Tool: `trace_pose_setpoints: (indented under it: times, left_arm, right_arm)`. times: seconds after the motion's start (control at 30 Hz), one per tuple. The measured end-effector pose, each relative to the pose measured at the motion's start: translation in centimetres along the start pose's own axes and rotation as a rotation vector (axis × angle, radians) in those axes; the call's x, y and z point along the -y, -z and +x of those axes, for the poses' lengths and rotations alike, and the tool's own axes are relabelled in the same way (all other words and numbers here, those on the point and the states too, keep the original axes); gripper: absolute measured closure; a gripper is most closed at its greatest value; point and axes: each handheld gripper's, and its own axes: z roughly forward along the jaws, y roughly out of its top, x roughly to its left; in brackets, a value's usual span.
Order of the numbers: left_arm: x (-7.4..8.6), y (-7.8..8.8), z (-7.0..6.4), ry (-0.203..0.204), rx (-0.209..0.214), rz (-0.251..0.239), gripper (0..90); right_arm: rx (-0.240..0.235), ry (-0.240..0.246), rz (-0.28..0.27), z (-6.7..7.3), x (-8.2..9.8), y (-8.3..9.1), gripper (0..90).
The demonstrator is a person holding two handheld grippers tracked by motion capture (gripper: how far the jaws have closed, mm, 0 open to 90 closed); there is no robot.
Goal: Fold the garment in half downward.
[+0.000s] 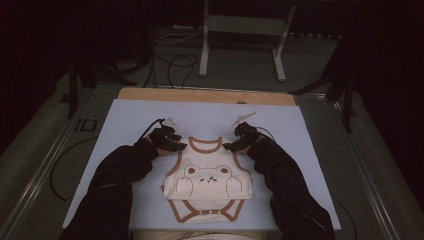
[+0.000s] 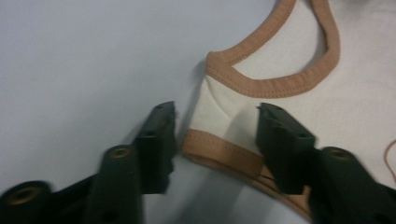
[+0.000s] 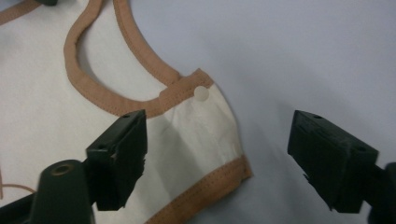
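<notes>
Both shoulders of a baby bodysuit (image 1: 209, 177) are straddled on the blue tabletop (image 1: 125, 120).

The left gripper (image 2: 217, 123) and right gripper (image 3: 217, 144) are apart, unclamped; both fabric layers should be caught evenly before lifting.

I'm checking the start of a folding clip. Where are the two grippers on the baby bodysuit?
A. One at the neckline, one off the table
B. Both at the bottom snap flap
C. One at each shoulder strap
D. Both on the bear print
C: in the high view the left gripper and the right gripper each sit at a shoulder strap of the bodysuit.
</notes>
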Motion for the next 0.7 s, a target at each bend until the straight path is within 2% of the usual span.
trace_pose_setpoints:
  times: [0.1, 0.2, 0.23, 0.47, 0.5, 0.6, 0.7]
  left_arm:
    - [-0.2, -0.1, -0.2, -0.006, 0.001, 0.009, 60.3]
    - [-0.3, -0.1, -0.3, 0.000, 0.005, 0.013, 65.7]
    - [-0.3, -0.1, -0.3, 0.005, 0.004, 0.013, 66.9]
    - [-0.4, -0.2, -0.6, 0.005, 0.010, 0.022, 71.7]
    - [-0.5, -0.2, -0.8, 0.011, 0.016, 0.026, 75.1]
    - [-0.7, -0.4, -1.1, 0.001, 0.025, 0.030, 82.2]
    - [-0.8, -0.4, -1.2, 0.010, 0.024, 0.037, 85.1]
  right_arm:
    - [0.016, 0.025, 0.013, -0.2, 0.1, -0.1, 27.1]
    - [0.018, 0.026, 0.022, -0.2, 0.1, -0.3, 31.8]
    - [0.012, 0.024, 0.027, -0.2, 0.2, -0.3, 36.1]
    - [0.001, 0.030, 0.039, -0.2, 0.2, -0.5, 39.7]
    - [-0.001, 0.048, 0.043, -0.2, 0.1, -0.5, 43.2]
    - [-0.005, 0.056, 0.052, -0.1, -0.1, -0.5, 47.1]
    - [-0.013, 0.064, 0.059, 0.1, -0.2, -0.5, 51.5]
